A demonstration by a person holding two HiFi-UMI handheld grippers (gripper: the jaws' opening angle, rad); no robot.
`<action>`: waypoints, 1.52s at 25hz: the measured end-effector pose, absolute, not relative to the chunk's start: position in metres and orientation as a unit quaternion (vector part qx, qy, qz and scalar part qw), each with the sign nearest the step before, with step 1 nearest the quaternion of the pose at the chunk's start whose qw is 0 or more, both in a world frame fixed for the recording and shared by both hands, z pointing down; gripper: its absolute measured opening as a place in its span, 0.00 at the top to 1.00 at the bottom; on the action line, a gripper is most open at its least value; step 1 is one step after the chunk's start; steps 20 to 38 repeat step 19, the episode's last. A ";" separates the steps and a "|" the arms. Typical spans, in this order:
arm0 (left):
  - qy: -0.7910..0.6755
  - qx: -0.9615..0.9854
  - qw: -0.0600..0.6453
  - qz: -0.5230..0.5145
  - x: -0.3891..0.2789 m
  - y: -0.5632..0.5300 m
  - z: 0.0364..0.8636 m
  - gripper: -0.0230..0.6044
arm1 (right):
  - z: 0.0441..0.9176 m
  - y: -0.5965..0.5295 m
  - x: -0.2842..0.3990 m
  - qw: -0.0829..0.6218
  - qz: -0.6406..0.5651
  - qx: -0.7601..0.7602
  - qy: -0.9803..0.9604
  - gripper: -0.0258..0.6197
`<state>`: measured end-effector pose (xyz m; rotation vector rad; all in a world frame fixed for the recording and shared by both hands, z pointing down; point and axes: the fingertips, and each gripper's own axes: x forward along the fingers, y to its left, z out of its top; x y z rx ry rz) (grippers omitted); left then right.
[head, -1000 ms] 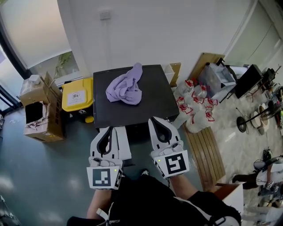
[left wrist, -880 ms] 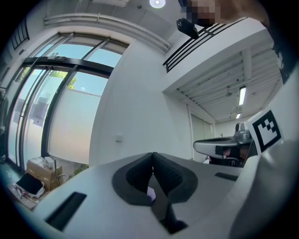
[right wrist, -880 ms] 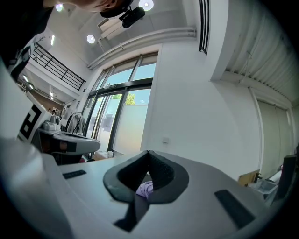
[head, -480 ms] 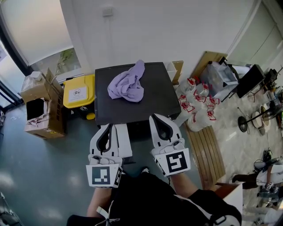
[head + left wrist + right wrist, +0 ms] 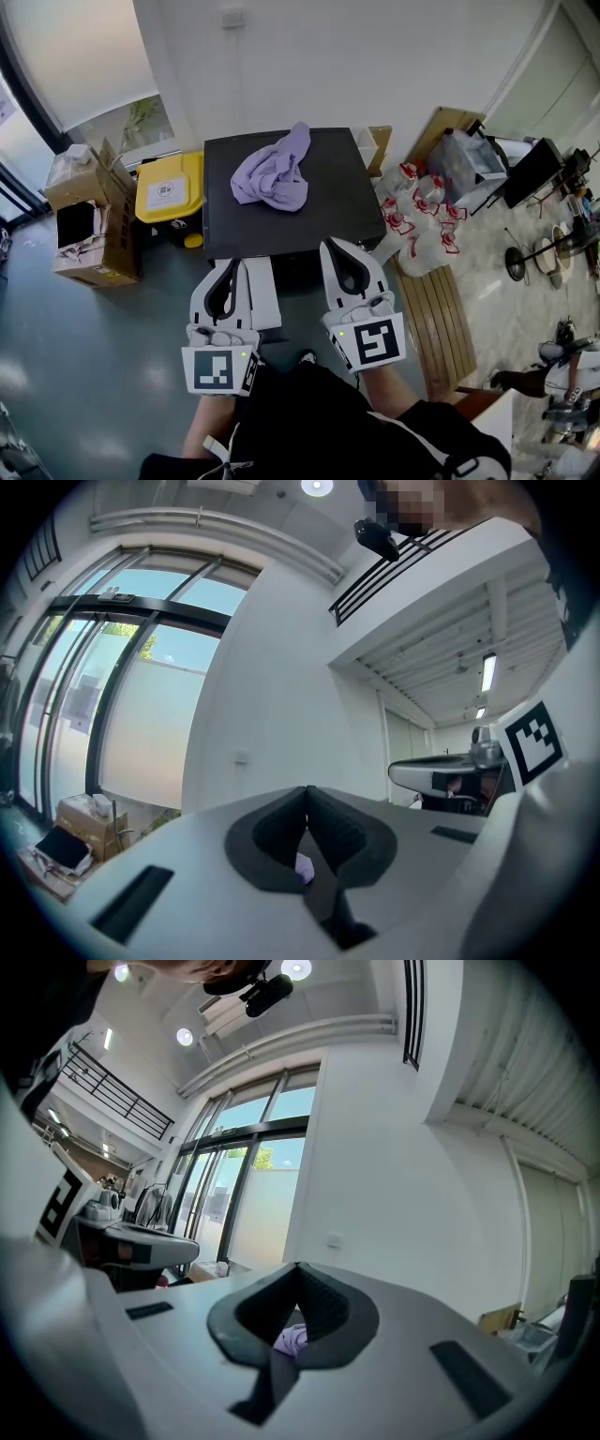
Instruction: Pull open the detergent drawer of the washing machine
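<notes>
The detergent drawer [image 5: 262, 295] looks like the white oblong piece sticking out of the front of the washing machine [image 5: 328, 220], toward its left end, so it seems to be out already, though from straight above it's hard to be sure. The left gripper [image 5: 228, 263] sits just beside that piece on its left, close enough that you can't tell if they touch. Its fingers [image 5: 277, 829] are pressed together at the tips with nothing clamped between them, and only a sliver of purple shows through the gap behind. The right gripper [image 5: 336, 247] hangs in front of the machine's right half, and its fingers [image 5: 323, 1307] are together and empty too. Both grippers point level at the machine, side by side, with the marker cubes back near the person's dark clothing. The machine has a flat black top, and a crumpled purple cloth [image 5: 272, 178] lies on it toward the back. To the left, a yellow-lidded bin [image 5: 169, 192] stands right against the machine, then some open cardboard boxes [image 5: 89, 225]. On the right there's a bunch of clear jugs with red labels [image 5: 417, 220] and a slatted wooden board [image 5: 436, 323] on the floor [image 5: 94, 375]. A white wall with a socket [image 5: 232, 17] is behind it all.
</notes>
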<state>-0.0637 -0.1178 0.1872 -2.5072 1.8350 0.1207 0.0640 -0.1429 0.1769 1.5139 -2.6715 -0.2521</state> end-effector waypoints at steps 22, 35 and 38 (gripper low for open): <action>0.588 -0.808 0.009 0.040 -0.068 -0.114 0.190 0.93 | 0.177 -0.138 0.055 0.028 -0.078 0.484 -0.871 0.95; 0.588 -0.808 0.009 0.040 -0.068 -0.114 0.190 0.93 | 0.177 -0.138 0.055 0.028 -0.078 0.484 -0.871 0.95; 0.588 -0.808 0.009 0.040 -0.068 -0.114 0.190 0.93 | 0.177 -0.138 0.055 0.028 -0.078 0.484 -0.871 0.95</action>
